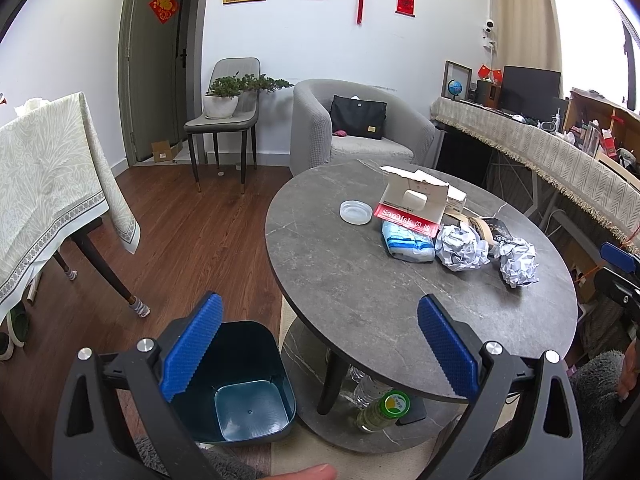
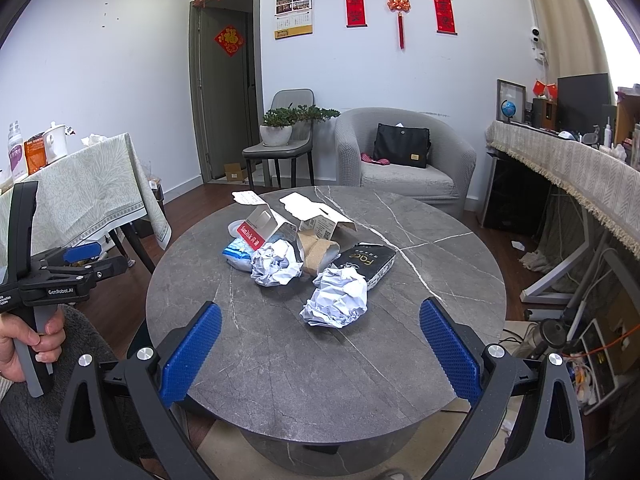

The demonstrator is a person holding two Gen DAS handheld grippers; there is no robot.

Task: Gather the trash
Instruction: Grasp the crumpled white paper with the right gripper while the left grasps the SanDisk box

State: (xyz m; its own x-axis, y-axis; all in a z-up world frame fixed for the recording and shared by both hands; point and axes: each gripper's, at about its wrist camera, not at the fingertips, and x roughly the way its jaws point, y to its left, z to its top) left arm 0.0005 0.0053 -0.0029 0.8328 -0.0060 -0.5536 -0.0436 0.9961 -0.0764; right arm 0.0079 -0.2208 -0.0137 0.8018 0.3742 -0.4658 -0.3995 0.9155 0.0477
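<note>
Now both tools are held above the round grey table (image 2: pixel 420 280) and both are spread wide with nothing between the blue pads. On the left wrist view the left gripper (image 1: pixel 320 344) hangs over the near left edge of the table, and just below its left finger stands the dark blue trash bin (image 1: pixel 244 384) on the floor, beside the table foot; inside the bin I see only its bare bottom. On the right wrist view the right gripper (image 2: pixel 320 344) is over the near part of the table, and a crumpled paper ball (image 2: pixel 336 300) lies a little in front of it, between the lines of its two fingers but not touching them. A second crumpled paper ball (image 2: pixel 276 264) lies further back and to the left, touching a blue and white packet (image 2: pixel 238 254). Behind them are a red and white SanDisk box (image 2: pixel 260 228) standing open, a brown cardboard piece (image 2: pixel 316 252) and a black packet (image 2: pixel 370 260) lying flat. A clear round lid (image 1: pixel 355 212) rests apart, left of the pile. A hand (image 2: pixel 24 340) holds the grip of the left tool at the left border of the right view.
</note>
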